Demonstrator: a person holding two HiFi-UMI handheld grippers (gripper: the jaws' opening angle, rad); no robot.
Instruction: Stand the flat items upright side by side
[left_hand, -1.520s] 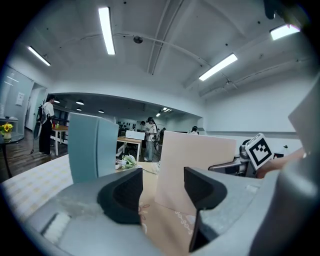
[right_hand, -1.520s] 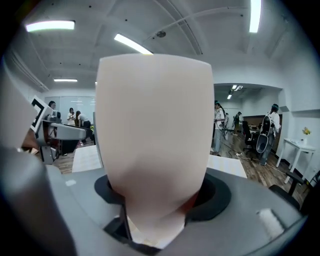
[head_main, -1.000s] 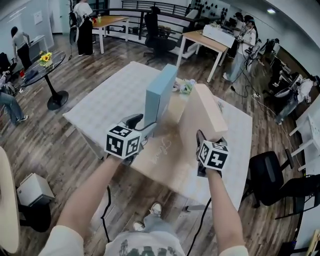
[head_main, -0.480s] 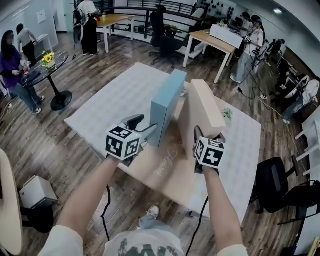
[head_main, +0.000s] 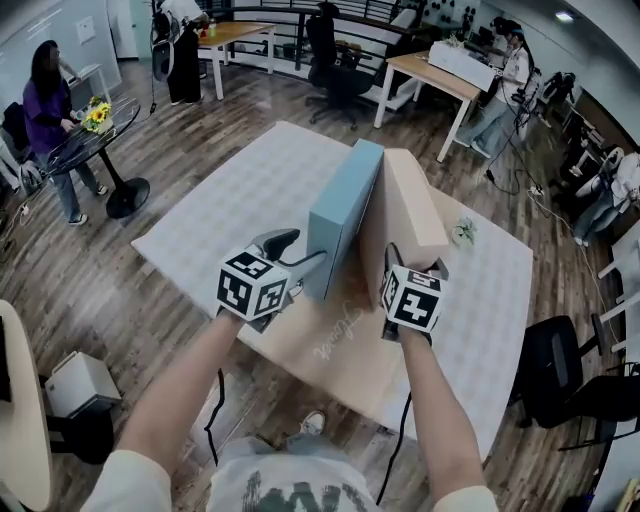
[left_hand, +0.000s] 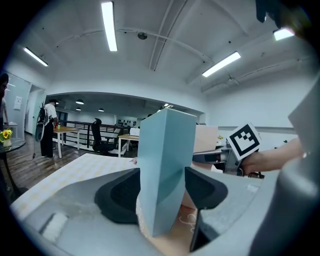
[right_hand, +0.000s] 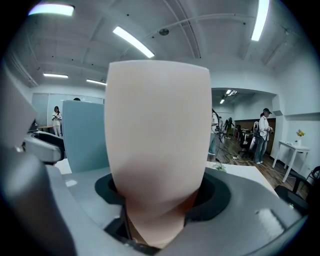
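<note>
On the desk (head_main: 225, 205), which is covered with a pale checked cloth, two flat boxes stand upright on their narrow edges, side by side. The blue box (head_main: 340, 215) is on the left and the beige box (head_main: 408, 215) on the right. They are just beside each other, nearest at their far ends, with a narrow wedge of space between them toward the person.

The left tongs (head_main: 298, 253) are clenched on the near end of the blue box. In the left gripper view the dark pads (left_hand: 120, 192) sit against both faces of the blue box (left_hand: 167, 165). The right tongs (head_main: 415, 266) grip the near end of the beige box. In the right gripper view the beige box (right_hand: 157, 140) fills the gap between the two jaws.

Both boxes rest on a tan board (head_main: 335, 345) lying flat on the desk, with pale script written across it. A small greenish thing (head_main: 462, 233) lies on the cloth to the right of the beige box.
</note>
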